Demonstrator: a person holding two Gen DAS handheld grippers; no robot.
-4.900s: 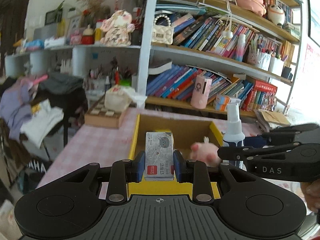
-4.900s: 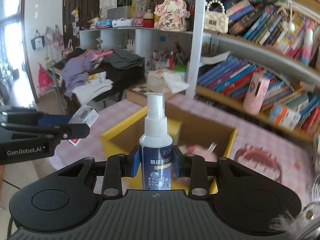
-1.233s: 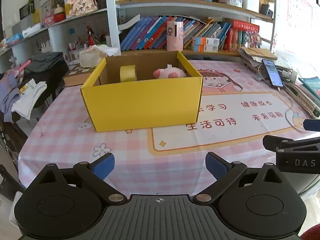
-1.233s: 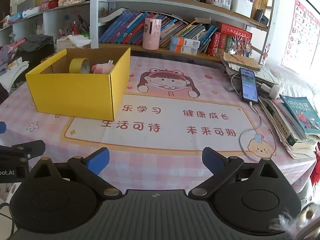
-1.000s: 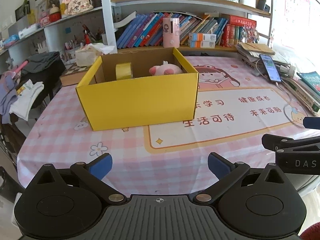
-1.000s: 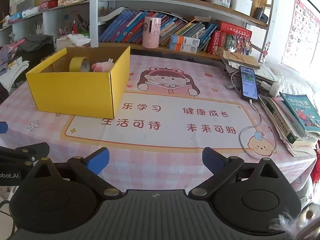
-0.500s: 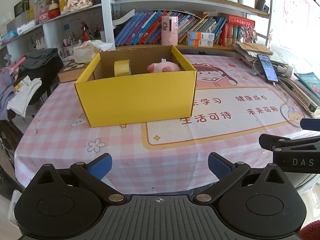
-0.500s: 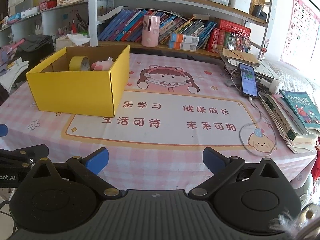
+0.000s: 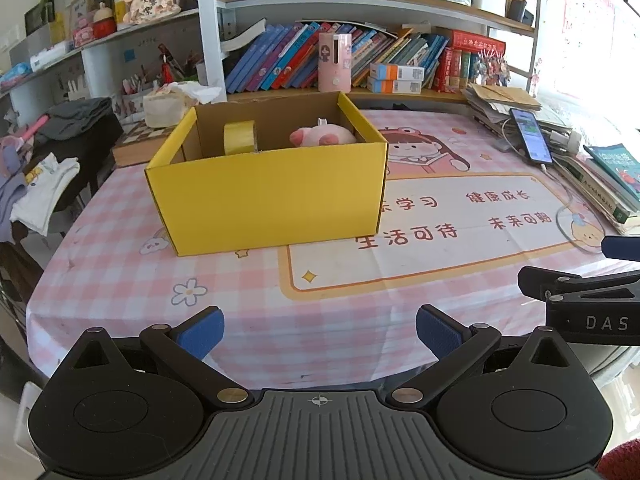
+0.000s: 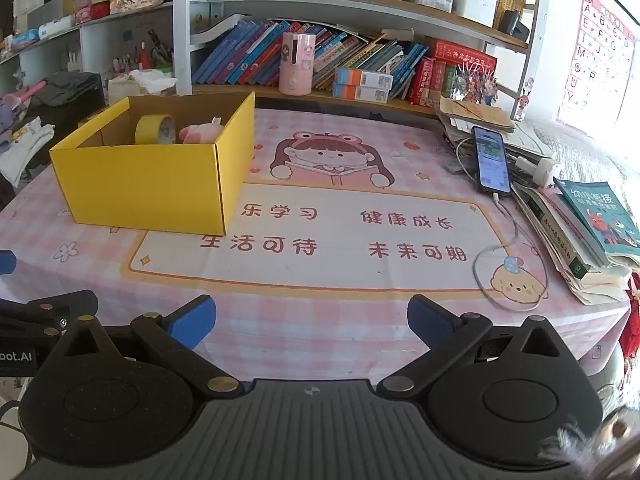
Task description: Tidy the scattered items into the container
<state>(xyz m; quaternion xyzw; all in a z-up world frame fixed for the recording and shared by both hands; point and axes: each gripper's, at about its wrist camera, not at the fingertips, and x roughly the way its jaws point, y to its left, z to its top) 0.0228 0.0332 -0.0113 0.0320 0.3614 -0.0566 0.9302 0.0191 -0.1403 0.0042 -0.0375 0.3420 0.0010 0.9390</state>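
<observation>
A yellow cardboard box stands on the pink checked tablecloth; it also shows in the right wrist view. Inside it I see a yellow tape roll and a pink plush pig; both also show in the right wrist view, the tape roll and the pig. Anything lower in the box is hidden by its walls. My left gripper is open and empty, held back over the table's near edge. My right gripper is open and empty, likewise near the front edge.
A phone on a charging cable lies at the right, beside stacked books. A bookshelf with a pink canister runs behind the table. Clothes lie on a chair at the left.
Earlier my left gripper held a small card box and my right a spray bottle over the yellow box; both are now open and empty. Over the last second both drifted slightly back.
</observation>
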